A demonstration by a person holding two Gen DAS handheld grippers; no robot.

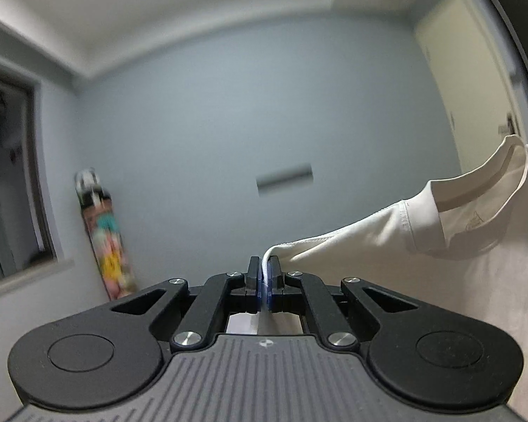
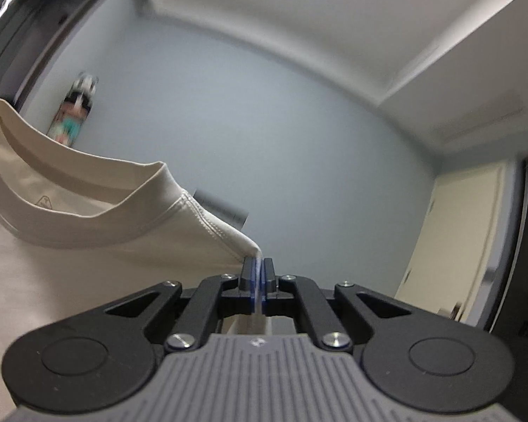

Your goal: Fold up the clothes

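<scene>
Pale blue wall (image 1: 211,123) and ceiling behind, no worktop in sight. Cream shirt (image 1: 457,246) hangs in the air, stretched between both grippers. Left gripper (image 1: 263,274) is clamped tight on one shoulder corner, right gripper (image 2: 257,274) likewise on the other. Step looks like the spread-out; next, probably lay it flat, keeping tension even.
</scene>
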